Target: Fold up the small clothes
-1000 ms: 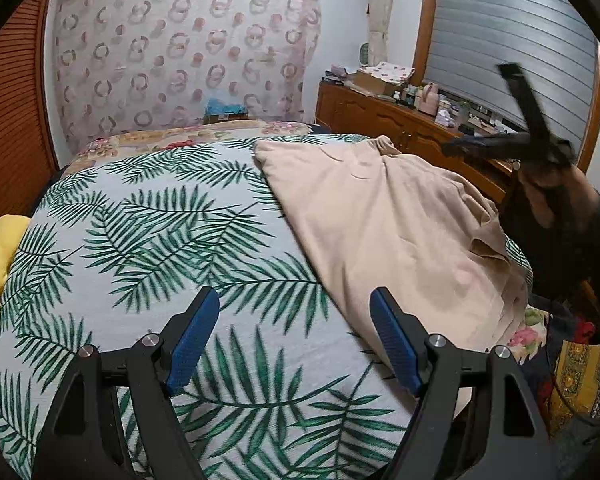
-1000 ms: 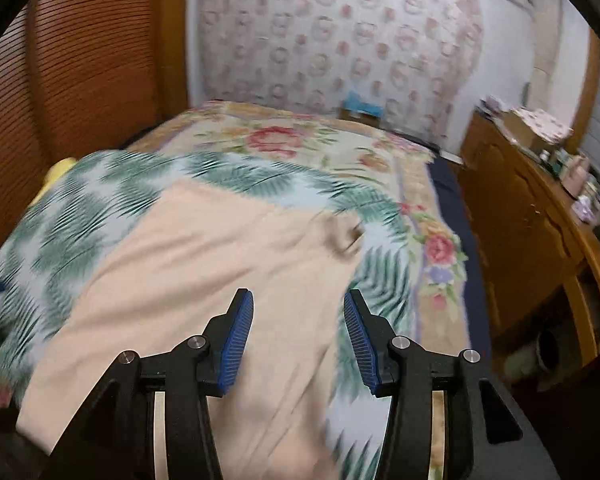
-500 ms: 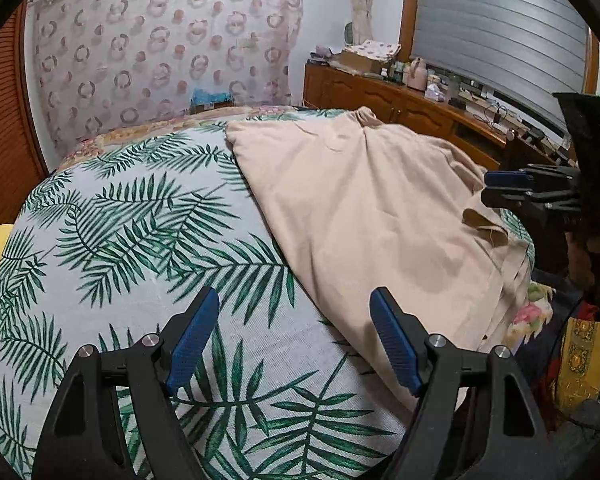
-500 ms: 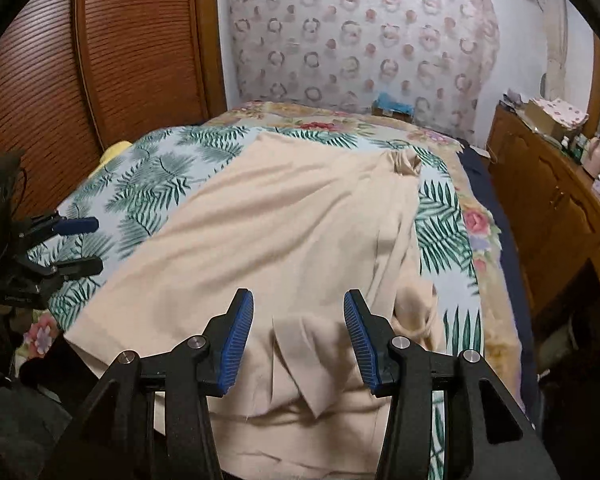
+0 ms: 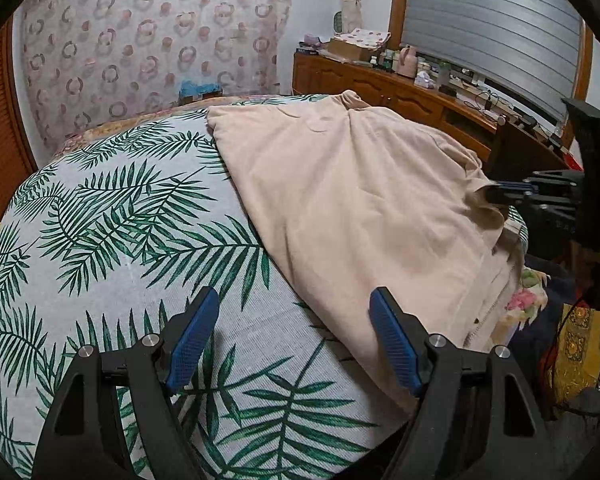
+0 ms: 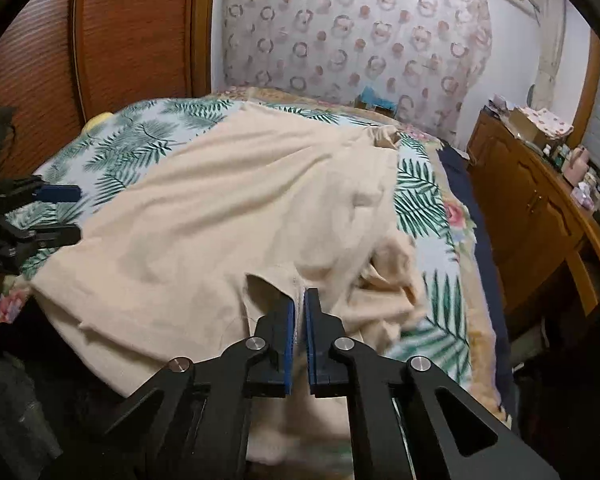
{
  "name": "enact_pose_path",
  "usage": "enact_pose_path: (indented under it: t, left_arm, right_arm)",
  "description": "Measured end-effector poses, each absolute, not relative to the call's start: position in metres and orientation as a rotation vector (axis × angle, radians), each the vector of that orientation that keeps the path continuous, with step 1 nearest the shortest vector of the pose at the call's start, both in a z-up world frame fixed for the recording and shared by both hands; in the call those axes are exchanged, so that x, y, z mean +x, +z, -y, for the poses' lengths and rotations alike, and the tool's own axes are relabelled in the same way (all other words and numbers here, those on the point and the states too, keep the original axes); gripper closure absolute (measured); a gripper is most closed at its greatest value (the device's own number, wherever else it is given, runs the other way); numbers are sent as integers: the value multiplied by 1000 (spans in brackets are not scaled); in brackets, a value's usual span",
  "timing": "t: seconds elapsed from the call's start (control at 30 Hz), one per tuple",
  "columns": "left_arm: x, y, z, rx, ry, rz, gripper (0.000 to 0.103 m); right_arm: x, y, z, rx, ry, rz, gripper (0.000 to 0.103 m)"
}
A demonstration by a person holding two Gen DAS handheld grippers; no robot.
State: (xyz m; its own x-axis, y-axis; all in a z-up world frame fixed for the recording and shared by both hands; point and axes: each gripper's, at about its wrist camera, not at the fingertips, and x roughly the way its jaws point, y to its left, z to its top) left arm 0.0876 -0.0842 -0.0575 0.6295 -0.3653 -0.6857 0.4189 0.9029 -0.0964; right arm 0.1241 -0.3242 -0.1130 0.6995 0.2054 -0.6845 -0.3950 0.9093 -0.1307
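Observation:
A beige garment [image 5: 360, 208] lies spread on the palm-leaf bed sheet [image 5: 120, 220], its collar toward the far end. In the right wrist view the garment [image 6: 228, 208] fills the middle of the bed, and my right gripper [image 6: 300, 298] is shut on its near hem, with a fold of cloth pinched between the blue pads. The left wrist view shows that right gripper [image 5: 508, 194] at the garment's right edge. My left gripper [image 5: 294, 296] is open over the sheet, its right pad just above the garment's near left corner. It holds nothing. From the right wrist view the left gripper [image 6: 66, 213] shows at the far left.
A wooden dresser [image 5: 400, 88] crowded with small items runs along the bed's right side under a shuttered window. A louvred wooden wardrobe [image 6: 132, 32] stands on the left. A patterned curtain covers the far wall. A yellow bag [image 5: 580, 340] sits on the floor at right.
My right gripper has come in over the garment's near hem and closed on it. My left gripper stayed open and edged slightly toward the garment's corner.

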Motion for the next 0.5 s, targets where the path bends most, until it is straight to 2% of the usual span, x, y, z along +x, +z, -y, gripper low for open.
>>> enact_pose_path:
  t: [0.33, 0.4, 0.47, 0.5]
  left_arm:
    - [70, -54, 84, 49, -504, -786, 25]
    - [65, -53, 83, 44, -514, -788, 25]
    - [61, -54, 83, 29, -529, -791, 28]
    - [59, -54, 83, 28, -531, -795, 31]
  right_arm:
    - [91, -111, 366, -175, 263, -756, 98]
    - [93, -109, 366, -147, 257, -743, 81]
    - [94, -107, 365, -114, 252, -714, 49]
    - [92, -103, 366, -89, 252, -687, 47]
